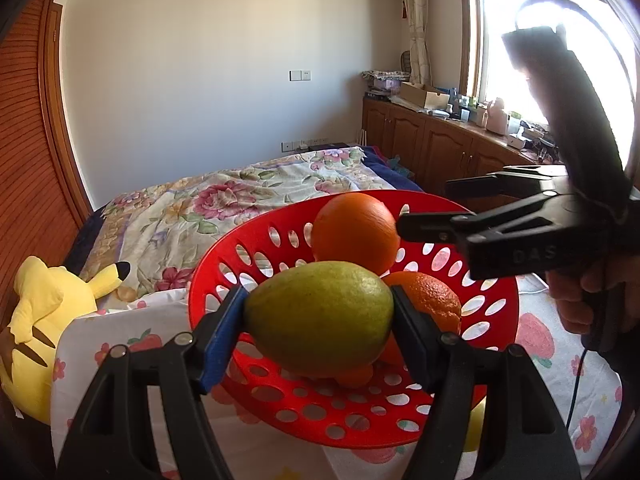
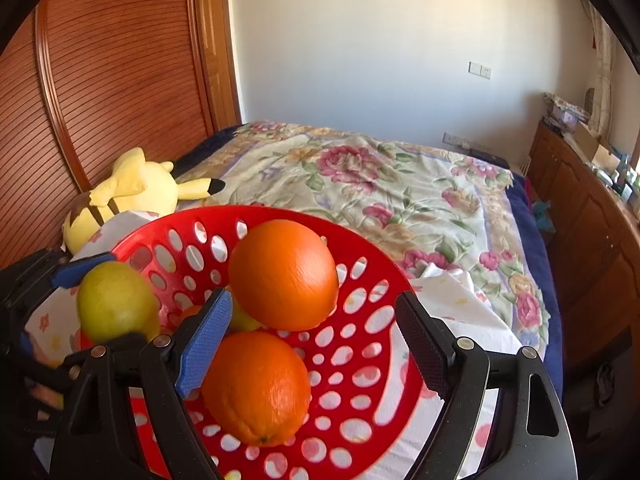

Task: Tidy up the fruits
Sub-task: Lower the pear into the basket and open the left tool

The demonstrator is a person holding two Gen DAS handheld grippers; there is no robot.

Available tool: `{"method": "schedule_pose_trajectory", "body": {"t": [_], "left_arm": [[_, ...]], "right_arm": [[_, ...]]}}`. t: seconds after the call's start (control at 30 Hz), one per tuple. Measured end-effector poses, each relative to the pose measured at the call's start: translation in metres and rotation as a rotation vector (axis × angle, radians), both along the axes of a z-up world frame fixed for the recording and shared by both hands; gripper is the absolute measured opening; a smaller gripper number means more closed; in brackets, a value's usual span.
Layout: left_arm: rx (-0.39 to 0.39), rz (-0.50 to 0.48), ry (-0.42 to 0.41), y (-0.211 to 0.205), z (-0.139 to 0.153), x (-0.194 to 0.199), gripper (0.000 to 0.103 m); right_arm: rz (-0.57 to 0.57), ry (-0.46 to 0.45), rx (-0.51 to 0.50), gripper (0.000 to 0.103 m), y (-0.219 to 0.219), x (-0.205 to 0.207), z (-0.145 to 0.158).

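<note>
Green-yellow fruit held over red perforated basket; two oranges already inside.

Left gripper (image 1: 318, 322) is clamped on the green-yellow fruit (image 1: 318, 318) above the near rim of the basket (image 1: 360, 420). Right gripper (image 2: 316, 340) stands spread and empty above the near orange (image 2: 256, 388); the far orange (image 2: 284, 274) sits beyond. Risk: a high release could send the fruit off the oranges and over the low rim, or tip the basket on the soft bedding.
</note>
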State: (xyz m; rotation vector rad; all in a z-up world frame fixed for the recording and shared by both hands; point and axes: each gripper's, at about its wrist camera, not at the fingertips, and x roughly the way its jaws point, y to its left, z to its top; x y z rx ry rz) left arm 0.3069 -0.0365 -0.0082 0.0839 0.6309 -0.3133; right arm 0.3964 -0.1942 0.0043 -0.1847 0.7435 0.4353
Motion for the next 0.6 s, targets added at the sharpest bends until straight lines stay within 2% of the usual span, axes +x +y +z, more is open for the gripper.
{"method": "schedule_pose_trajectory", "body": {"t": [0.6], "left_arm": [[0.062, 0.016, 0.072, -0.021, -0.013, 0.014, 0.071]], "right_arm": [[-0.016, -0.037, 0.048, 0.085, -0.017, -0.035, -0.002]]}}
